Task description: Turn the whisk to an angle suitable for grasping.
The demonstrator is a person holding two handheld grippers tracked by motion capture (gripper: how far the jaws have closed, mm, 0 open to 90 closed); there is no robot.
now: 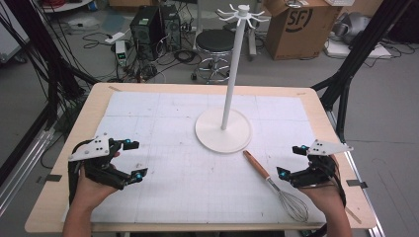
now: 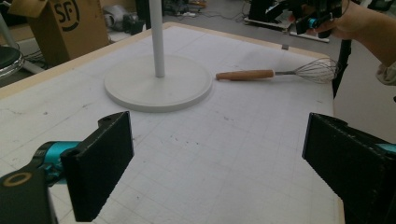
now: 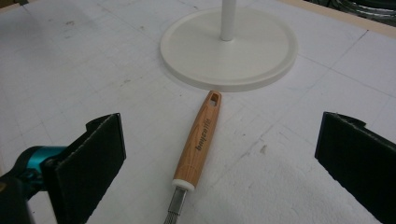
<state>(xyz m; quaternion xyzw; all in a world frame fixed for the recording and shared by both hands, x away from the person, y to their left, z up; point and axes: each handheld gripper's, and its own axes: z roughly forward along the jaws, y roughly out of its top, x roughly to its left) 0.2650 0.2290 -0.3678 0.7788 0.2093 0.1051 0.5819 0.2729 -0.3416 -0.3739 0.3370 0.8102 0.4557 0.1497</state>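
Observation:
A whisk (image 1: 276,183) with a wooden handle (image 3: 201,139) and wire head (image 2: 318,70) lies flat on the white mat, its handle end near the base of a white hook stand (image 1: 223,129). The stand's pole (image 1: 233,69) rises to a ring of hooks at the top. My right gripper (image 1: 290,160) hovers open just right of the whisk; in the right gripper view the handle lies between its two black jaws (image 3: 219,163). At the mat's left side my left gripper (image 1: 136,159) is open and holds nothing, and its jaws (image 2: 217,163) face the stand's base (image 2: 158,84).
A white gridded mat (image 1: 173,148) covers most of the wooden table (image 1: 94,106). Beyond the far edge stand a black stool (image 1: 215,47), a cardboard box (image 1: 296,27), computer cases and cables on the floor. Black frame posts flank the table.

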